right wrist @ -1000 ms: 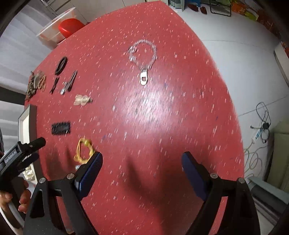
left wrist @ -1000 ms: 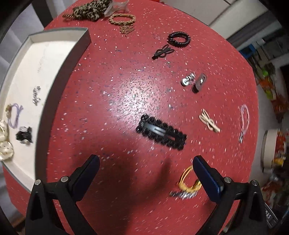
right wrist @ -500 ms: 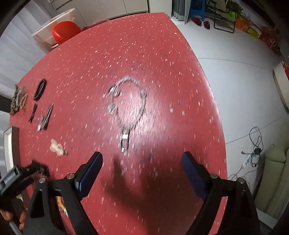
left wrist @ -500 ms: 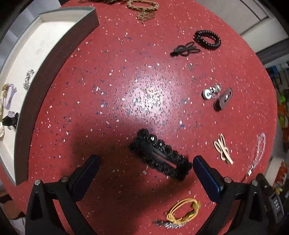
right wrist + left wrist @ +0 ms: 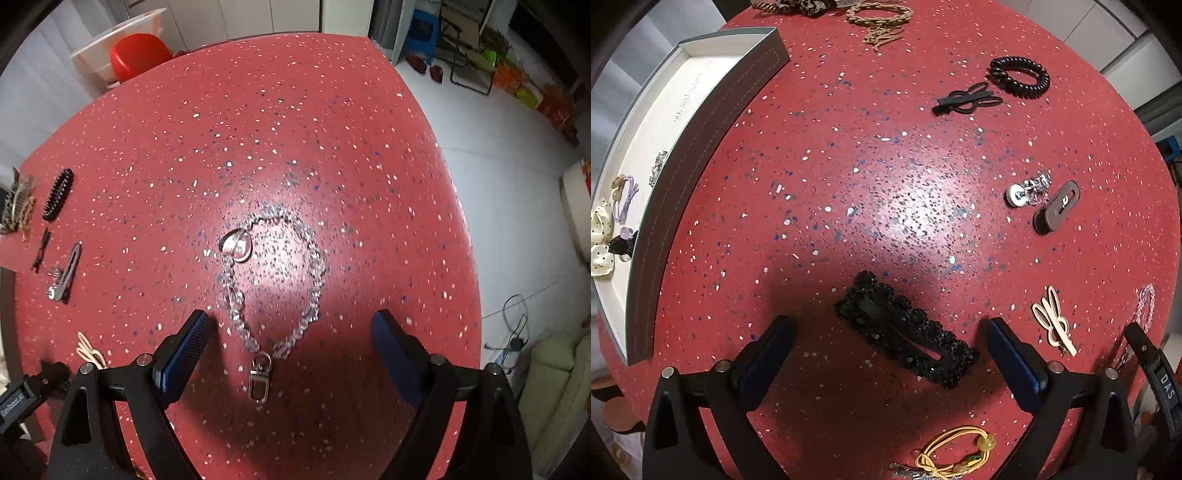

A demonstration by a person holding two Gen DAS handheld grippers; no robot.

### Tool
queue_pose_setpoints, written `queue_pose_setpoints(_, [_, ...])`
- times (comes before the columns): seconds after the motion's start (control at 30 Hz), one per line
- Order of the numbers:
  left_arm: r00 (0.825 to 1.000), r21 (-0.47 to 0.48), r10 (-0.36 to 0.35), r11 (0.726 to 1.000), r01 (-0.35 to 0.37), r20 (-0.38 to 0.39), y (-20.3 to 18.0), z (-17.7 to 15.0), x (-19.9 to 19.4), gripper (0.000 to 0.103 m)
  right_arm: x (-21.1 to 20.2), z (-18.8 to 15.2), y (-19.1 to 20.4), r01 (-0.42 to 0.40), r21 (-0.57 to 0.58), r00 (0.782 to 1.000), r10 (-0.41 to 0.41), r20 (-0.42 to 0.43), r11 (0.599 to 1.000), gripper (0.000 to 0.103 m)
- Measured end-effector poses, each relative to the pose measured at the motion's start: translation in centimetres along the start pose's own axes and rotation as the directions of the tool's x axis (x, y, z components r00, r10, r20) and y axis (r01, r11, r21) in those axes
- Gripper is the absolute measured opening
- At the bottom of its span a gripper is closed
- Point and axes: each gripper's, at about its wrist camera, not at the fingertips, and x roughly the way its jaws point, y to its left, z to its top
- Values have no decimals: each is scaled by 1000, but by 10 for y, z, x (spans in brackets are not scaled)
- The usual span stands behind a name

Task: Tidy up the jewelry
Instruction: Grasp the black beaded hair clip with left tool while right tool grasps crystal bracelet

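Left view: my left gripper (image 5: 886, 354) hangs with jaws wide around the black hair clip (image 5: 905, 328) on the table (image 5: 849, 166); stiff, flat, bumpy, so I'd pinch across its width. Right view: my right gripper (image 5: 286, 350) gapes over the bead chain (image 5: 275, 284); limp and slippery, best taken by the clasp.

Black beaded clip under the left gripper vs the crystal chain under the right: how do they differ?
The black beaded clip is a rigid dark bar lying diagonally; the crystal chain is clear, flexible, and spread in an open loop. The clip is one piece; the chain carries a metal clasp and a round silver charm. Both lie loose on the red table, outside the tray, each between open jaws.
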Motion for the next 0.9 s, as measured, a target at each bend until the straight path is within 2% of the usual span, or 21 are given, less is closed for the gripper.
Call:
queue_pose_setpoints(0.07, [1000,11,2,1000,-2,11,-14,-5,-2,94,0,0,4,13,-13,1000,-13,1,1000,91])
queue_pose_setpoints(0.13, [1000,48,0,999,-1,28,-23,-8,-7,82,-2,-3,11,22,-28,1000,-22,12,999,88])
queue_pose_setpoints(0.23, [999,93,-4,996,1,39,-37,-10,-9,70,-5,-6,16,21,-57,999,-19,37,998,72])
queue_pose_setpoints(0.3, [999,100,-10,995,6,35,-43,-11,-12,68,-9,-8,21,14,-73,999,-11,43,997,52])
queue_pose_setpoints(0.33, [999,101,-9,995,6,37,-45,-12,-13,64,-10,-9,23,17,-76,999,-13,46,997,45])
queue_pose_setpoints(0.4, [999,111,-14,994,10,38,-47,-14,-15,61,-11,-10,26,14,-71,999,-11,44,997,22])
queue_pose_setpoints(0.47, [999,124,-22,992,17,40,-41,-16,-17,61,-12,-11,25,6,-56,999,-4,40,998,12])
queue_pose_setpoints(0.5, [999,132,-28,991,23,41,-41,-18,-18,60,-15,-14,22,3,-51,999,-1,41,999,12])
queue_pose_setpoints(0.53, [998,142,-26,990,19,50,-43,-19,-19,46,-16,-17,20,-5,-44,999,6,42,999,11])
queue_pose_setpoints(0.6, [998,181,-39,983,29,57,-35,-21,-24,35,-22,-23,21,-26,-39,999,28,45,999,6])
queue_pose_setpoints(0.9, [989,298,-132,949,104,72,-17,-30,-52,35,-47,-48,15,-152,9,988,152,30,988,6])
